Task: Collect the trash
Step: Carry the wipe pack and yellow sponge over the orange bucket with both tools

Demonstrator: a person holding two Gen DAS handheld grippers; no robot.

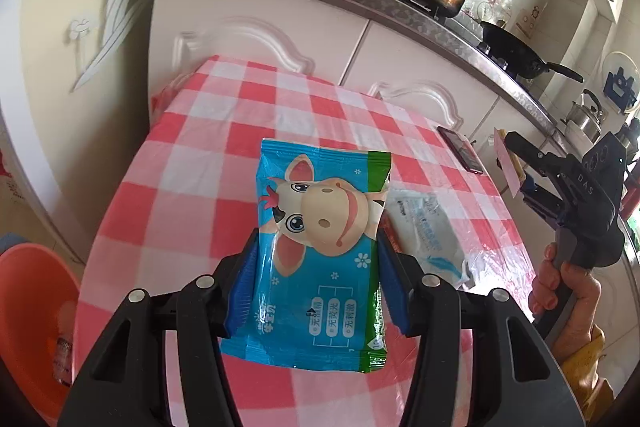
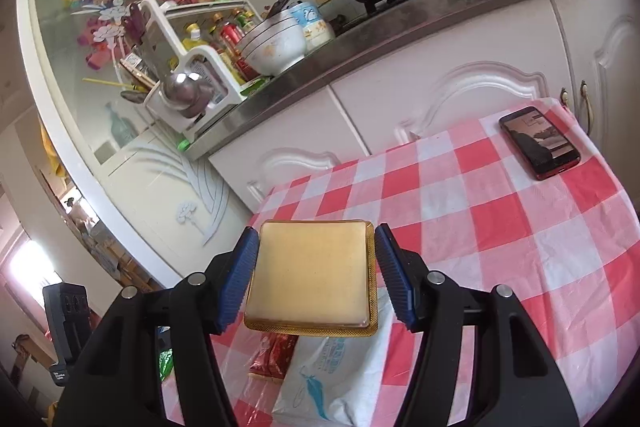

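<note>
Trash held — wipes pack (image 1: 320,251) left tongs (image 1: 316,283), tray (image 2: 312,275) right.

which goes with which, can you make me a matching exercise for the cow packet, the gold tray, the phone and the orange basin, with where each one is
Things:
1. blue cow packet
2. square gold tray
3. phone
4. orange basin

Places:
A. lying flat on the checked tablecloth near the cabinet side
B. on the floor beside the table
C. clamped in the left claw
D. clamped in the right claw

Pairs: 1-C, 2-D, 3-A, 4-B
</note>
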